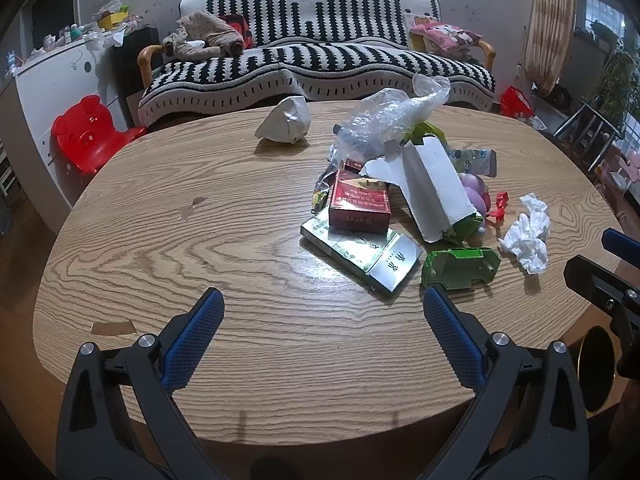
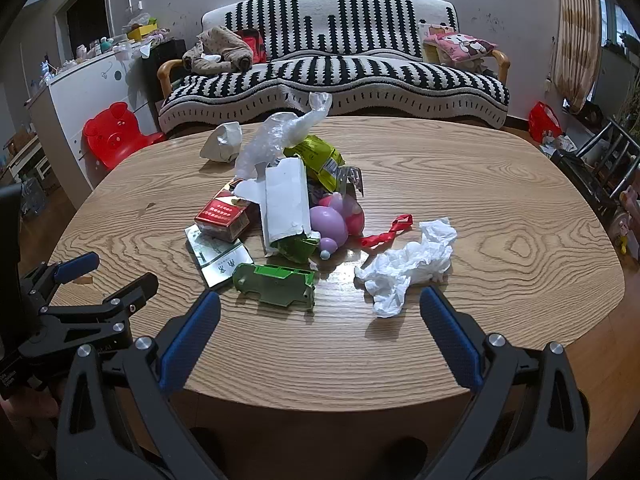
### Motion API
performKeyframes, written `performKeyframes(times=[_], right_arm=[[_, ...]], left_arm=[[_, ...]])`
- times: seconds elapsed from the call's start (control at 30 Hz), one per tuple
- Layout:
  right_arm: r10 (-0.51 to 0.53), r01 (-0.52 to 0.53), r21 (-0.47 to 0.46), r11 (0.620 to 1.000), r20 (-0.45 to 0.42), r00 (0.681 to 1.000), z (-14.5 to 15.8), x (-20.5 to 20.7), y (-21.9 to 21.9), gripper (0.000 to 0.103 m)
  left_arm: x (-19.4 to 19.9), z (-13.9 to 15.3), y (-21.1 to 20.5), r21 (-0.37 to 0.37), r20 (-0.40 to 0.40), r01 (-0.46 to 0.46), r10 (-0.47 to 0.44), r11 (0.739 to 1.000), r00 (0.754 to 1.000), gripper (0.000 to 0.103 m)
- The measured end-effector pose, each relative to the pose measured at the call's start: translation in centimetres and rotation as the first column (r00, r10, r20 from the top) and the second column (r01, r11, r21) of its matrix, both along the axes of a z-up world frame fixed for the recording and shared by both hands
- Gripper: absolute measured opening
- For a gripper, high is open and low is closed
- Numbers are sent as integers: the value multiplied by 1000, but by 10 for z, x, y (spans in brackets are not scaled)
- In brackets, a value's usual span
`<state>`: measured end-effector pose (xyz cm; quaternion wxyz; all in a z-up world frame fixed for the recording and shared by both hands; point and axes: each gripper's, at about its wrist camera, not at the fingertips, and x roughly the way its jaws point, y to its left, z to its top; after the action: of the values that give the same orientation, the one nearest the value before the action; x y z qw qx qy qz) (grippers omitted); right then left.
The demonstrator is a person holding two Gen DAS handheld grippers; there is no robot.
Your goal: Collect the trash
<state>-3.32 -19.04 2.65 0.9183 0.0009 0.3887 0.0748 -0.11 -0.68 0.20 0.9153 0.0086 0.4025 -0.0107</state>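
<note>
Both the left hand-held gripper (image 1: 324, 308) and the right hand-held gripper (image 2: 320, 308) hover spread wide and empty over the near edge of the oval wood-grain tabletop (image 1: 160, 240), with bare wood ahead of the left one. The crumpled white tissue (image 2: 408, 266) lies just beyond the right one's fingertips, the flat green plastic piece (image 2: 278, 284) beside it, long axis crosswise. Behind them, the torn white carton (image 2: 286, 204) leans lengthwise away in the trash heap.

Each hand-held gripper (image 1: 323, 306) (image 2: 320, 308): black arms, silver screws, textured blue pads (image 1: 190, 340)

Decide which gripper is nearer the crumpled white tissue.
Right. The right gripper hovers just short of the crumpled white tissue; the left gripper sits farther off, to its left.
</note>
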Motion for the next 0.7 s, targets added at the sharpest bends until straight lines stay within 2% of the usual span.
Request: performKeyframes(times=[0.63,0.7], right_arm=[[-13,13,-4,1000,1,1000,-1,2,-10,96],[-20,20,-7,1000,-1,1000,-2,3,-15,96]], left_arm=[[0,-3,0,-9,-8,10,-10,1000,1000,97],[3,-10,-3,-5,-10,20,-20,1000,1000,97]])
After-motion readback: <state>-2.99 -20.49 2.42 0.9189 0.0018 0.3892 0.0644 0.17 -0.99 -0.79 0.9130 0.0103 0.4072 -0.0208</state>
